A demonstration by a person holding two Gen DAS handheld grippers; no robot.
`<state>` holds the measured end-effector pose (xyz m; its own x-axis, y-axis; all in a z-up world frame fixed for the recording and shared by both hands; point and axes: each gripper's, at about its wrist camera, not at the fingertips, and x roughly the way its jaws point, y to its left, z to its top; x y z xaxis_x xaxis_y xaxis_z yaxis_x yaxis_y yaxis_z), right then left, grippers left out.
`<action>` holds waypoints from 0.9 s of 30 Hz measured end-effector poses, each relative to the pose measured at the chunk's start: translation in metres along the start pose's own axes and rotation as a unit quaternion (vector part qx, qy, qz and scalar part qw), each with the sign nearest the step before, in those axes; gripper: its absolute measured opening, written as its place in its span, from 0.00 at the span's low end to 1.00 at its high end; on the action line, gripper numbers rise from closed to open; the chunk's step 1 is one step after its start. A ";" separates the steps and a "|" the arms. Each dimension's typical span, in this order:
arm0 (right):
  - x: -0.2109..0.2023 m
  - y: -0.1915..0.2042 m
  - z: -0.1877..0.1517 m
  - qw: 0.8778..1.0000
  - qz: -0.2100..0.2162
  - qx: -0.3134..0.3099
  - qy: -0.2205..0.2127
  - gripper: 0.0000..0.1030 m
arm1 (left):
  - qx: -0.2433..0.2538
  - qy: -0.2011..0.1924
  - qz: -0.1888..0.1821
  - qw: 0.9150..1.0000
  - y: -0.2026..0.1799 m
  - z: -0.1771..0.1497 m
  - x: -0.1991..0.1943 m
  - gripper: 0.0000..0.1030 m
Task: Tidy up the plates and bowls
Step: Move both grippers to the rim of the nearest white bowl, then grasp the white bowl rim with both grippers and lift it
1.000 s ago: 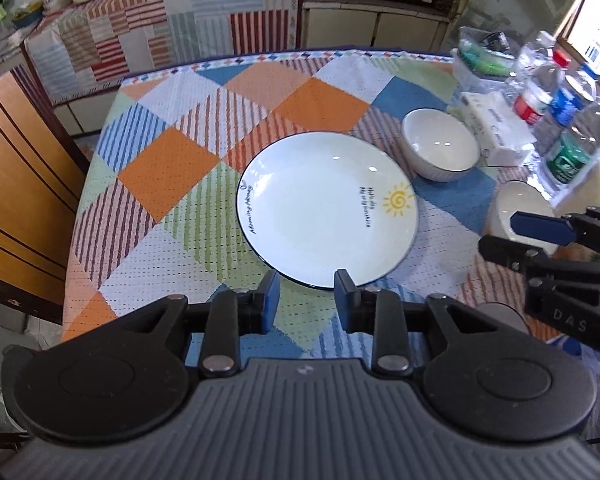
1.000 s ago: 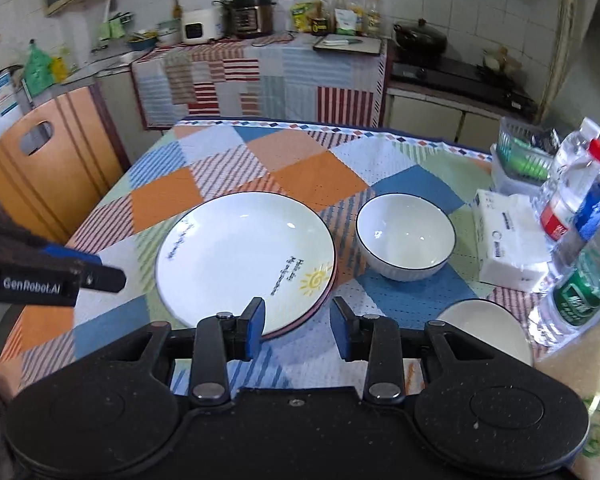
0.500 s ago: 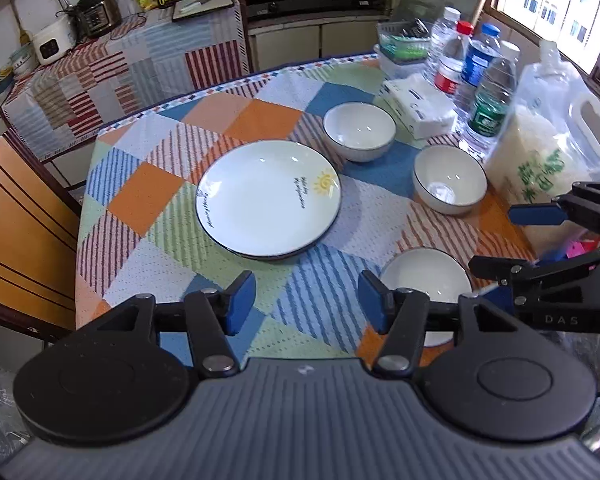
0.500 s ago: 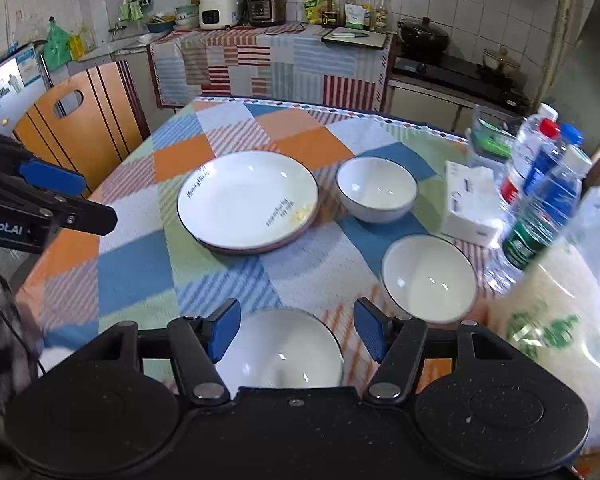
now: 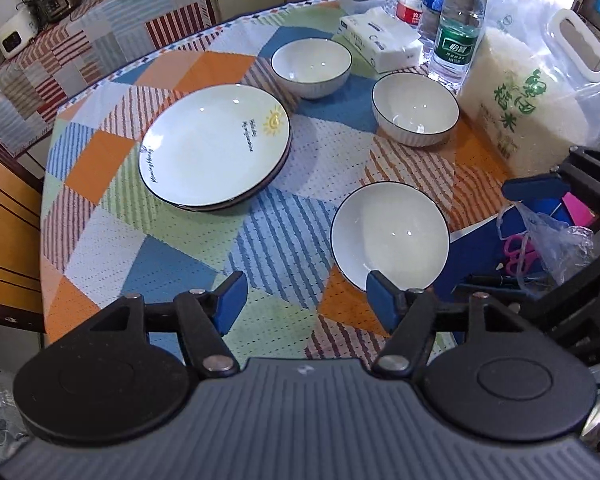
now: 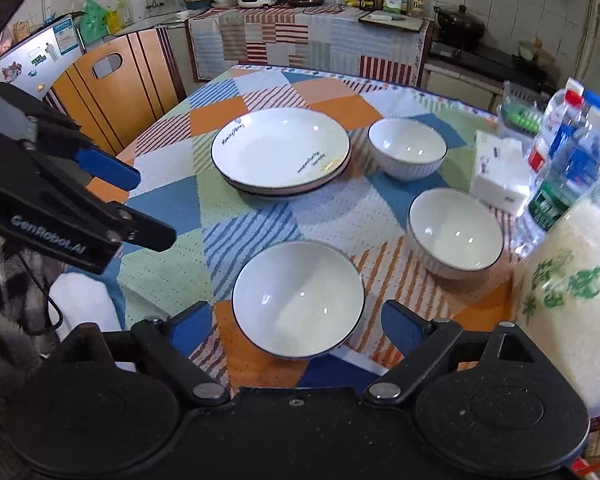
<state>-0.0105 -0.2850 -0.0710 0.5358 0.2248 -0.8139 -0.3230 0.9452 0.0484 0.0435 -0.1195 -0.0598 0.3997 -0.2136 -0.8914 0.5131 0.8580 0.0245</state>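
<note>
Both grippers pulled back from stacked plates point(image 6: 280, 152), jaws just opening. Nearest bowl point(image 6: 298, 300) now before right gripper point(image 6: 296, 326), jaws wide, gripping nothing. Left gripper point(image 5: 302, 300) part open, empty. Two more bowls point(image 6: 454, 234) beside bottles point(image 6: 568, 148) on checked tablecloth point(image 6: 248, 240).

Legible markings, placed relative to the stacked plates point(image 6: 280, 152):

- Left gripper point(image 6: 108, 204), at the picture's left edge beside the plates: "GenRobot.AI" in pale letters on its black arm.
- Top plate: dark script lines near a yellow sun motif (too small to read) and another script line on the opposite rim.
- Rice bag point(image 5: 528, 108), well right of the plates: large green Chinese characters, not clearly readable.
- Green-labelled bottle point(image 5: 456, 40), behind the bag: white characters, unreadable.
</note>
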 end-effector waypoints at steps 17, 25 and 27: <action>0.070 0.008 -0.054 0.999 -0.020 -0.023 -0.034 0.91 | -0.025 -0.012 -0.052 0.998 -0.002 -0.007 0.107 0.72; 0.095 0.012 -0.057 0.998 -0.041 -0.044 -0.030 0.92 | -0.069 -0.016 -0.094 0.993 0.009 -0.007 0.117 0.25; 0.102 0.009 -0.055 0.998 -0.035 -0.039 -0.028 0.94 | -0.081 -0.004 -0.104 0.991 0.012 -0.008 0.123 0.15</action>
<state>-0.0018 -0.2664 -0.1854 0.6007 0.1742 -0.7803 -0.3426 0.9379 -0.0544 0.0926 -0.1319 -0.1731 0.3038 -0.3972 -0.8660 0.4572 0.8583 -0.2333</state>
